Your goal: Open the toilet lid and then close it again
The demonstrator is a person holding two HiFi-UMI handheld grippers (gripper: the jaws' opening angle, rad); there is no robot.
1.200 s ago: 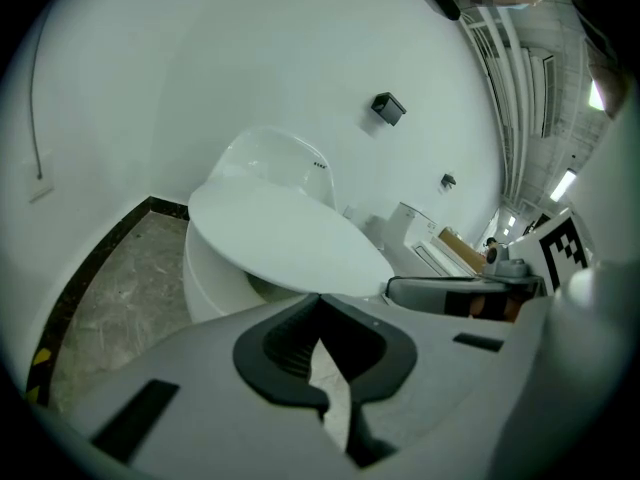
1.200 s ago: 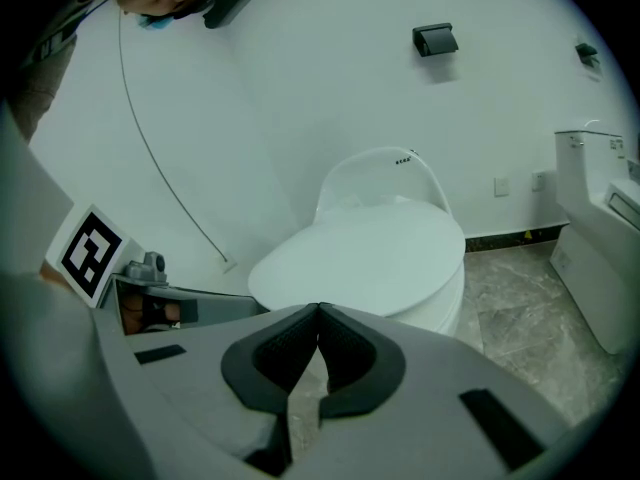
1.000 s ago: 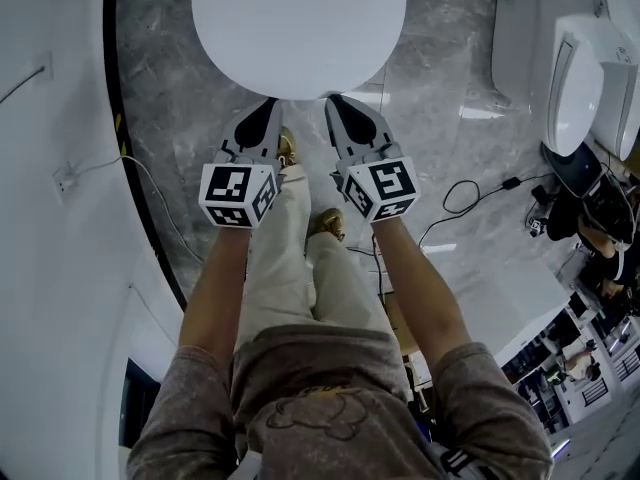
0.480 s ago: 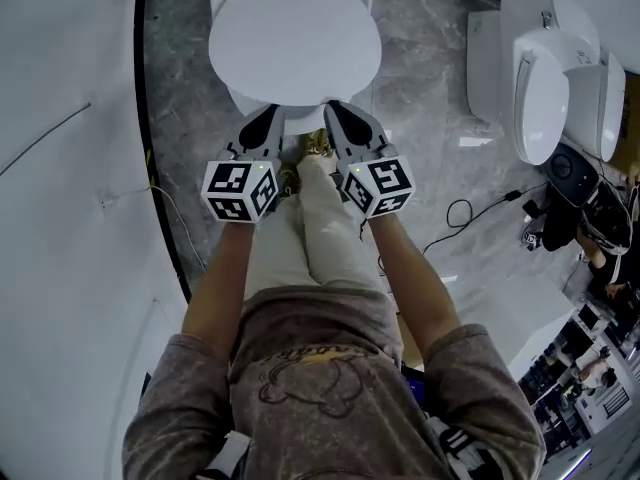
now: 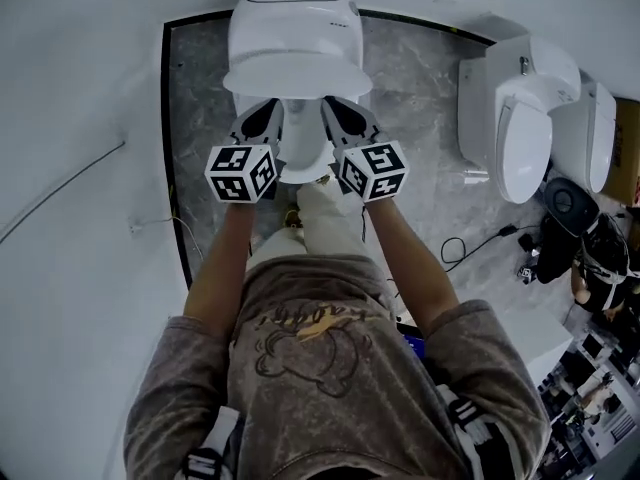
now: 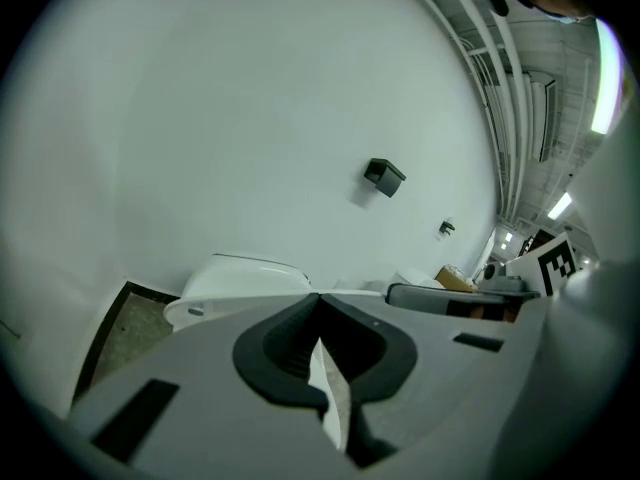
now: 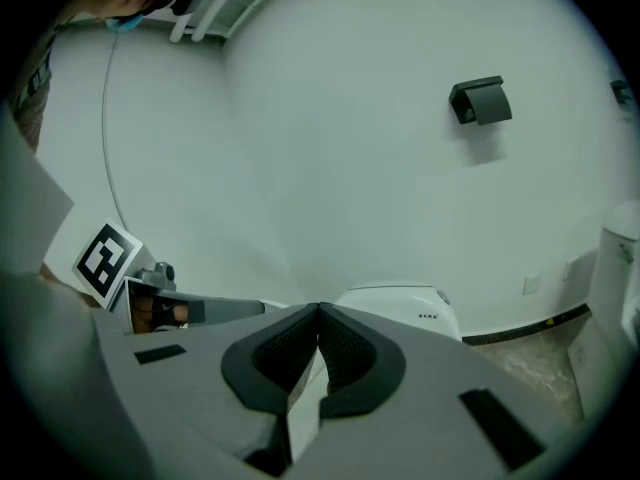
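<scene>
Grey marbled floor [image 5: 195, 118], black-edged, between white walls. Pressed shut on nothing, both: left gripper [image 5: 267, 106] and right gripper [image 5: 333, 103], side by side, aimed at the toilet [image 5: 293, 18]. Just beyond the tips, the toilet lid [image 5: 297, 73], down and in plain sight. On the toilet's back, small dark print [image 7: 428, 316], too small to read. High on the wall, a black box [image 7: 480, 100]. Off right, a second toilet [image 5: 520, 128] and a black cable [image 5: 470, 243].

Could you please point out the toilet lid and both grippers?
toilet lid [image 5: 297, 73]: head view, its top surface.
left gripper [image 5: 274, 105]: head view, between its jaw tips.
right gripper [image 5: 328, 102]: head view, between its jaw tips.
</scene>
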